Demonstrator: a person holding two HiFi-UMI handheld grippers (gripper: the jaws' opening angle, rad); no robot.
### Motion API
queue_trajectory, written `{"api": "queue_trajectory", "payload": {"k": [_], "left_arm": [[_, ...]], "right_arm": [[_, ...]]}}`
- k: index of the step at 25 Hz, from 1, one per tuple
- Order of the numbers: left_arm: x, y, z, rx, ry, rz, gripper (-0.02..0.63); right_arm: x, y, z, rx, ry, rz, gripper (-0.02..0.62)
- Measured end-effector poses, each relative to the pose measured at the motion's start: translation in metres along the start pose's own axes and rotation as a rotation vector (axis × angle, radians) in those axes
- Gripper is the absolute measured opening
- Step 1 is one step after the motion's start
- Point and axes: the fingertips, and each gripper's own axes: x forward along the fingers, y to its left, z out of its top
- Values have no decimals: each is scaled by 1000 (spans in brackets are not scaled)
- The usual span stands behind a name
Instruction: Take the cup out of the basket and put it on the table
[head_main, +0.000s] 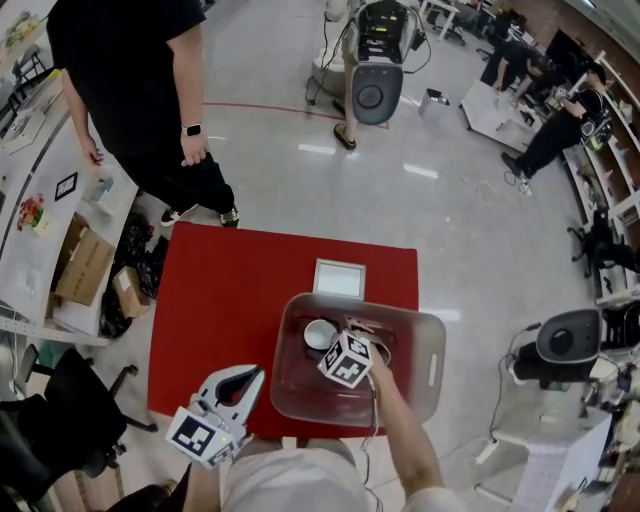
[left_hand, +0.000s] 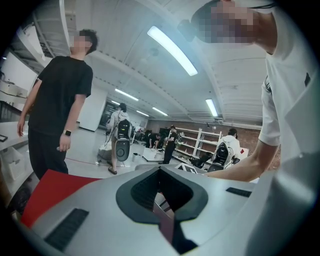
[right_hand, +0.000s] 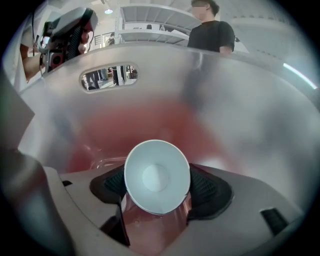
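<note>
The right gripper (right_hand: 156, 189) has its fingers clamped on the white cup (right_hand: 157, 176), inside the clear basket (head_main: 430, 350) on the red counter (head_main: 230, 300). Raise it straight up, clear of the rim, before swinging sideways. The left gripper (head_main: 250, 376) has its fingers closed and empty.

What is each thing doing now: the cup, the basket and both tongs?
Cup, gripped by the right tongs, inside the basket.
Basket, upright on the red table.
Right tongs, shut on the cup.
Left tongs, shut, empty.
</note>
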Motion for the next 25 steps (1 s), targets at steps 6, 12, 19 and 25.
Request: {"api": "queue_trajectory", "payload": {"k": [6,12,19,25], "left_arm": [[5,-5,0,5,1,-22,5],[8,-2,2,9,-5,-43,5],[7,-5,8,13,-23,-57,5],[4,-10,11,16,-34,-56,6]], "right_arm": [[-30,1,19,-12,-57,-32,353],[-62,-1,47,-29,-119,-76,353],[-105,-1,80,-85,-187,-125,351],[-139,0,103,-132,-240,-160,351]]}}
